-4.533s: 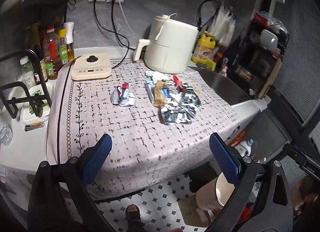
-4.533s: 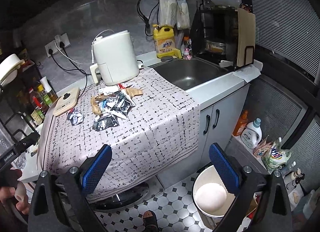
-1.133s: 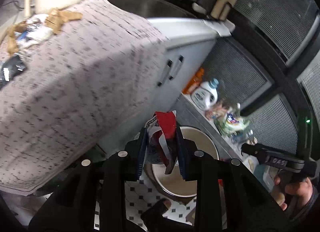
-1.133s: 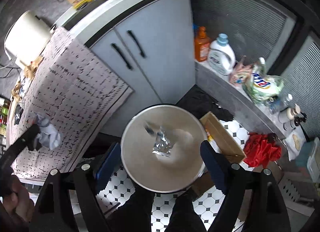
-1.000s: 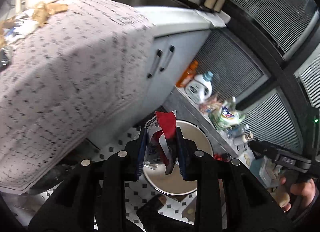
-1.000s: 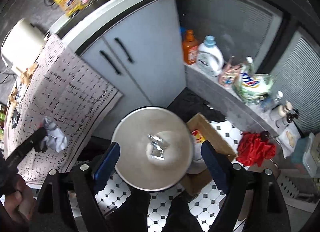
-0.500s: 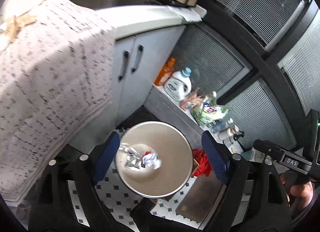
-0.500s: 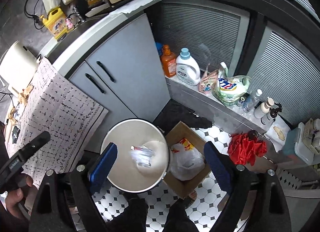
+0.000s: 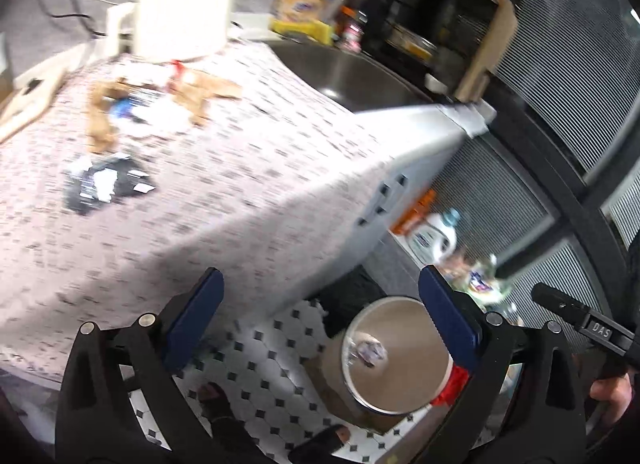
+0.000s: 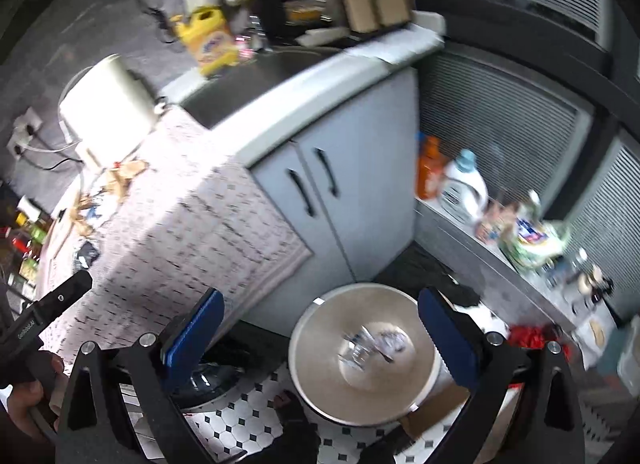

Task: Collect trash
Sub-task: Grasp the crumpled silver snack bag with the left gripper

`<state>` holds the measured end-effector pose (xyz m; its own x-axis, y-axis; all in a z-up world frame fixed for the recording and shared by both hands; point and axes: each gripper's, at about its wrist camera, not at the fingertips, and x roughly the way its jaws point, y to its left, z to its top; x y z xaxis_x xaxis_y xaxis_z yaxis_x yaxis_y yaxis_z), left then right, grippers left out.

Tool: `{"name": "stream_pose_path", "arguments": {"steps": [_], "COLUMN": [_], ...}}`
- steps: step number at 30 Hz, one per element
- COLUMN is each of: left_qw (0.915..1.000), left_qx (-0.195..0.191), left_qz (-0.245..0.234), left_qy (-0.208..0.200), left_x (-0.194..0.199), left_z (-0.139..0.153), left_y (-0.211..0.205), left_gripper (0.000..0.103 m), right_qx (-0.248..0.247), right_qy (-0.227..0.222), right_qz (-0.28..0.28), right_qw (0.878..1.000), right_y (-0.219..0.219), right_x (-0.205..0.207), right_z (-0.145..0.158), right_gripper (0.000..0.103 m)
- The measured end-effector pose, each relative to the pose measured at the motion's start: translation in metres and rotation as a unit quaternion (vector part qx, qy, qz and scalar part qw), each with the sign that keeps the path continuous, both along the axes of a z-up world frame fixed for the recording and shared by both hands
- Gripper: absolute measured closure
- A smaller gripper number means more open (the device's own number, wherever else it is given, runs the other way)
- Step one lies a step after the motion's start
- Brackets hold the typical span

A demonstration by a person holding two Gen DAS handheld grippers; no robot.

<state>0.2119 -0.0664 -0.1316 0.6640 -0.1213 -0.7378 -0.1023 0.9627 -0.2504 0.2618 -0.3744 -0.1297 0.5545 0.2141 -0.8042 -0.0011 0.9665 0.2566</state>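
Trash (image 9: 108,183) lies partly on the patterned cloth (image 9: 240,191) over the counter and partly, as crumpled wrappers (image 10: 372,346), in the round bin (image 10: 320,384) on the floor, placed below the counter edge for easy drops. The left gripper (image 9: 320,316) and right gripper (image 10: 320,322) have just been opening; both stand wide with nothing between the jaws, free for the next piece.

1. The right gripper (image 10: 320,328) hung over the floor with its blue pads spread wide and nothing between them; its jaws had just been opening
2. A round metal bin (image 10: 320,396) stood below the gripper, in front of the grey cabinet (image 10: 352,199), with crumpled wrappers (image 10: 372,346) in its bottom
3. A patterned cloth (image 10: 192,232) draped left of the cabinet, scraps of trash (image 10: 88,207) on it
4. A detergent bottle (image 10: 464,187) stood right of the cabinet
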Motion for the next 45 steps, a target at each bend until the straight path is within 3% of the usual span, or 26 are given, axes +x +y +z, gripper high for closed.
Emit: {"name": "stream_pose_path", "arguments": {"steps": [6,11,17,21,30,39,42,44,45], "left_qw": [0.9968,0.9912,0.9851,0.9816,0.9885,0.9957,0.9972,0.9977,0.9981], "left_qx": [0.045,0.05,0.049,0.049,-0.014,-0.031,-0.032,-0.029,-0.021], "left_qz": [0.057,0.104,0.148,0.17,0.144,0.086,0.066,0.051,0.046], "left_qy": [-0.034,-0.065,-0.072,-0.071,-0.045,-0.015,0.01,0.032,0.036], "left_x": [-0.014,-0.03,-0.047,-0.052,-0.023,0.02,0.036,0.046,0.048], "left_z": [0.022,0.039,0.046,0.044,0.013,-0.02,-0.037,-0.048,-0.05], "left_y": [0.051,0.092,0.136,0.161,0.195,0.206,0.206,0.205,0.204], "left_gripper": [0.006,0.006,0.006,0.006,0.006,0.008,0.015,0.034,0.049], "right_qx": [-0.005,0.001,0.002,0.004,0.001,-0.011,-0.017,-0.02,-0.021], "right_qy": [-0.042,-0.059,-0.11,-0.106,-0.078,-0.059,-0.058,-0.057,-0.057], "right_qz": [0.025,0.045,0.103,0.136,0.166,0.133,0.124,0.12,0.12], "right_qw": [0.999,0.997,0.989,0.985,0.983,0.989,0.99,0.991,0.991], "right_y": [0.053,0.094,0.153,0.186,0.221,0.226,0.231,0.237,0.239], "right_x": [0.02,0.043,0.058,0.062,0.066,0.072,0.073,0.075,0.076], "right_z": [0.023,0.035,0.052,0.055,0.049,0.046,0.046,0.046,0.046], "right_gripper": [0.008,0.008,0.008,0.008,0.008,0.008,0.008,0.008,0.008]}}
